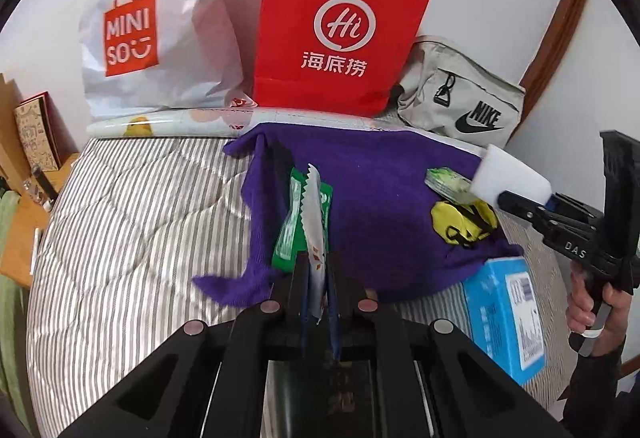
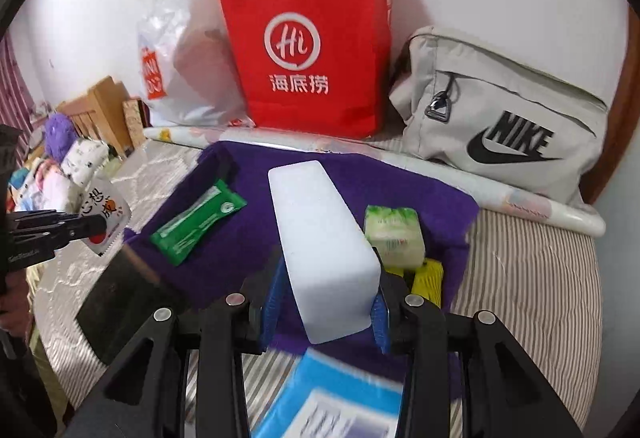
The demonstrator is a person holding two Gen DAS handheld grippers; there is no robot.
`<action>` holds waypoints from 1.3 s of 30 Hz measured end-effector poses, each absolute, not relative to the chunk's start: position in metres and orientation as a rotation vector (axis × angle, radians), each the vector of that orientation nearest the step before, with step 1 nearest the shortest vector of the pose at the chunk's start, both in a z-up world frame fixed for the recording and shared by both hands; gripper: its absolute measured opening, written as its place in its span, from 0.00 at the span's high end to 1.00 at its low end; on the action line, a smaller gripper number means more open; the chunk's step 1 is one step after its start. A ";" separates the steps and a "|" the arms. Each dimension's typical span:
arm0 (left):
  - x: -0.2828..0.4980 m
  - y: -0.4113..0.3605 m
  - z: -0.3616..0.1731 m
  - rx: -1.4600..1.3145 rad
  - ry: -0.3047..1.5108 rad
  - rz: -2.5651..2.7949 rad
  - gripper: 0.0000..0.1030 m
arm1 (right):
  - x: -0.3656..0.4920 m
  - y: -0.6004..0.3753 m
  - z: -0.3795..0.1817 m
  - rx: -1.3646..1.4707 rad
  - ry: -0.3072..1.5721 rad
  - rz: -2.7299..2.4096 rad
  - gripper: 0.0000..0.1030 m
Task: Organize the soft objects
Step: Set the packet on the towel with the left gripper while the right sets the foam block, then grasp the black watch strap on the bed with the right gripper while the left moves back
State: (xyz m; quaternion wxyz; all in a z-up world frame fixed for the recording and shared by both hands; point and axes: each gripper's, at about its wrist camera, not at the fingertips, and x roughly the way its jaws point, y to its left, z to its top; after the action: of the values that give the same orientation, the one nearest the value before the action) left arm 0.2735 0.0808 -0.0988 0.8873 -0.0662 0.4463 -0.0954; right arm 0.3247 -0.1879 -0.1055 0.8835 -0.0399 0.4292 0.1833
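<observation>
My left gripper (image 1: 318, 274) is shut on a thin white sachet (image 1: 314, 222) with a serrated edge, held above the purple towel (image 1: 380, 206); it also shows in the right wrist view (image 2: 106, 218). My right gripper (image 2: 324, 312) is shut on a white sponge block (image 2: 320, 250), seen from the left wrist view (image 1: 510, 178) too. On the towel lie a green wipes pack (image 2: 198, 220), a pale green tissue pack (image 2: 394, 236) and a yellow pouch (image 1: 460, 222).
A red paper bag (image 1: 340, 26), a white Miniso bag (image 1: 152, 22) and a grey Nike bag (image 2: 504, 122) stand against the wall. A blue box (image 1: 506, 314) lies at the towel's near right corner. The striped bedding (image 1: 132, 222) extends left.
</observation>
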 end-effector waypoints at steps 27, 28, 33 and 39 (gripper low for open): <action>0.382 0.046 -0.168 -0.147 1.144 -0.287 0.75 | 0.408 -0.170 -0.169 -0.140 1.075 0.390 0.42; 0.383 0.046 -0.167 -0.137 1.141 -0.279 0.69 | 0.406 -0.172 -0.167 -0.133 1.058 0.389 0.40; 0.376 0.049 -0.154 -0.080 1.088 -0.243 0.45 | 0.397 -0.182 -0.154 -0.098 1.030 0.372 0.31; 0.356 0.058 -0.135 -0.051 1.050 -0.185 0.44 | 0.371 -0.196 -0.130 -0.041 0.993 0.332 0.31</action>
State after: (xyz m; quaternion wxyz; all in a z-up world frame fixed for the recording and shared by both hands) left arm 0.3558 0.0579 -0.1352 0.8610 -0.0242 0.5003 -0.0883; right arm 0.3711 -0.1963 -0.1303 0.8659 -0.0193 0.4740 0.1584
